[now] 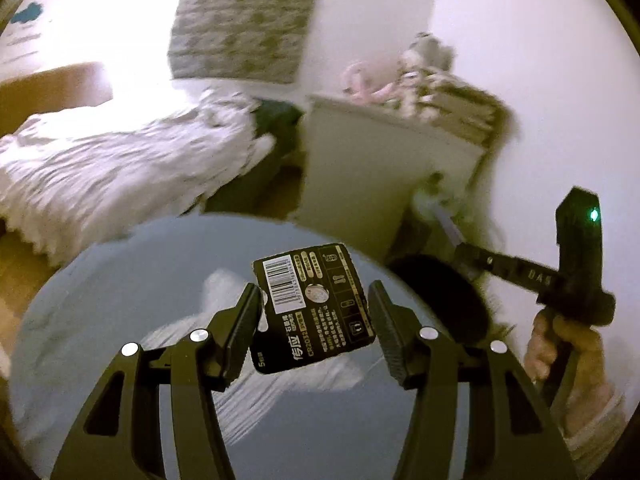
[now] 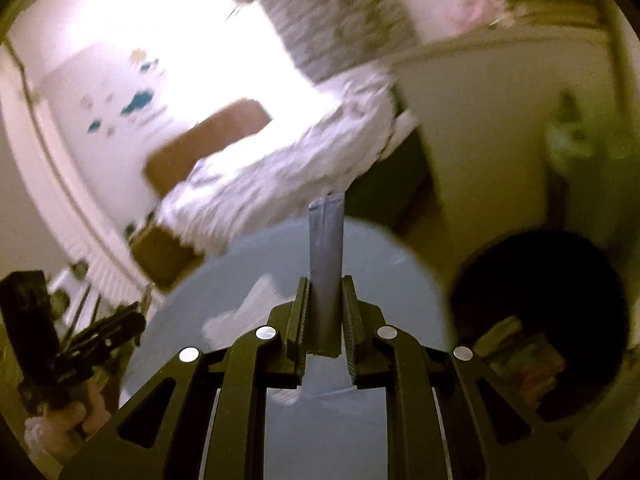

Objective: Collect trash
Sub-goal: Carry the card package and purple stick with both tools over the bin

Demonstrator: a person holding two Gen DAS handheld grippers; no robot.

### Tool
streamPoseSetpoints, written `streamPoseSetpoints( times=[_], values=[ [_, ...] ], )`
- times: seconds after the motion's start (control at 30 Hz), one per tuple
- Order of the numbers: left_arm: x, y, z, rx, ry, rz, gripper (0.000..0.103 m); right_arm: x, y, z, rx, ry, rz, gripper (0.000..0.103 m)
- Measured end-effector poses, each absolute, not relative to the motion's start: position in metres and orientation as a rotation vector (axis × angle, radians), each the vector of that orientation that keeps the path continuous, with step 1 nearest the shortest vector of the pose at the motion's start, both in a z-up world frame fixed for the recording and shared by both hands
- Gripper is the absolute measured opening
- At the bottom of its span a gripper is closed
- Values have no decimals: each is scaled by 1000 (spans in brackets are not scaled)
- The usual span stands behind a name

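A black cardboard battery card (image 1: 314,306), printed with a white barcode, gold text and a round coin-cell blister, stands tilted between the fingers of the left gripper (image 1: 314,328). Its edges meet both ribbed pads, so the half-spread jaws grip it above the round grey-blue tabletop (image 1: 100,320). A long narrow grey foil sachet (image 2: 326,280), creased at its top end, points straight forward out of the right gripper (image 2: 325,316), whose jaws are nearly together and pinch it on both sides over the same tabletop. A crumpled white tissue (image 2: 248,312) lies on the table just beyond the left finger. Right of the table sits a round black bin (image 2: 540,320) with colourful scraps inside. In the left wrist view, a hand (image 1: 568,344) holds the right gripper's handle beside the bin. Beyond lie a rumpled white bedcover (image 1: 120,160) and a white cabinet (image 1: 380,168).
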State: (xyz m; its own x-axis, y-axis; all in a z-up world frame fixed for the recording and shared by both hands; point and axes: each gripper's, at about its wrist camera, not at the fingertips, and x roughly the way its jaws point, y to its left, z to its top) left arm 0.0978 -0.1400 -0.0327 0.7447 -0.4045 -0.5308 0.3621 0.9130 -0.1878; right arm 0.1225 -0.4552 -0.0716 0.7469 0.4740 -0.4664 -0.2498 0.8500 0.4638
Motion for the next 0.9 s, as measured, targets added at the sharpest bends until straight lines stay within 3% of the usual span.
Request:
streamPoseSetpoints(
  times=[0.47, 0.9],
  values=[
    [165, -313, -37, 2, 562, -703, 55, 120, -598, -83, 510, 507, 155, 16],
    [188, -371, -65, 48, 618, -761, 55, 130, -637, -112, 556, 519, 89, 16]
  ],
)
